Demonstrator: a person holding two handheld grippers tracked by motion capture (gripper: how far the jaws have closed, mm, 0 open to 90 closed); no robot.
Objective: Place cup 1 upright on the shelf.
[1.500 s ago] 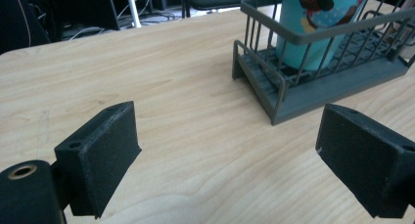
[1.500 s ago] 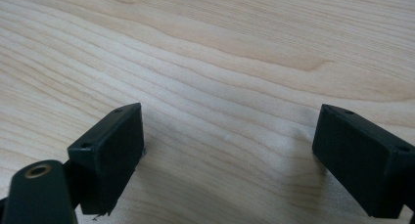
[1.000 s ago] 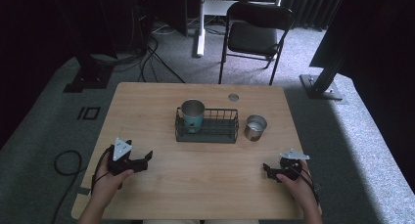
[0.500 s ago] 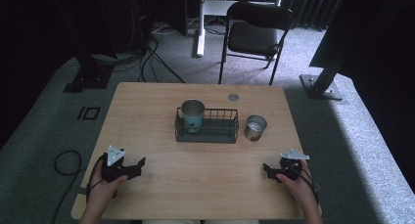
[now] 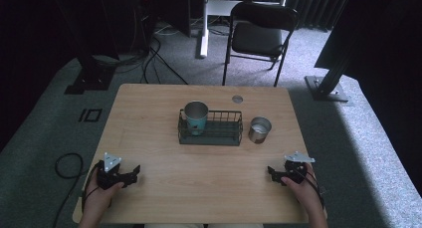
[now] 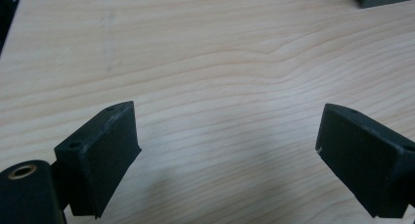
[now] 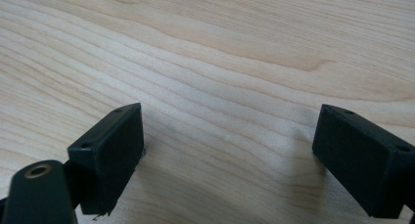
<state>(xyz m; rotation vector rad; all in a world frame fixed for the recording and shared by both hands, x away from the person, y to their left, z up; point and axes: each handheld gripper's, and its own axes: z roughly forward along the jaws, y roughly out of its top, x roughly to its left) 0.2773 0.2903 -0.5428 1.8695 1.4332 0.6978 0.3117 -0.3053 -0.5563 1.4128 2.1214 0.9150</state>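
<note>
Both claws rested low on the counter (image 5: 149,113) near its near edge, the left claw (image 5: 133,174) by the near-left corner and the right claw (image 5: 271,172) by the near-right corner, each pointing inward toward the other. In the left gripper view the left claw's jaws stood spread wide over bare wood with nothing between them, and the right gripper view showed the right claw's jaws spread and empty in the same way.

The things nearest them lay farther back, about mid-counter. A wire basket (image 5: 219,133) ran with its long axis parallel to the near edge, and a metal cup (image 5: 196,116) stood upright inside its left end. A second, shorter metal cup (image 5: 259,129) stood upright on the counter just beside the basket's right end, apart from it or barely touching; I could not tell which.

The shorter cup lay ahead of the right claw and a little to its left, clearly nearer that hand. The cup in the basket sat somewhat nearer the left claw, ahead and to its right. Either reach would probably call for turning the claw from facing inward to facing the far edge.
</note>
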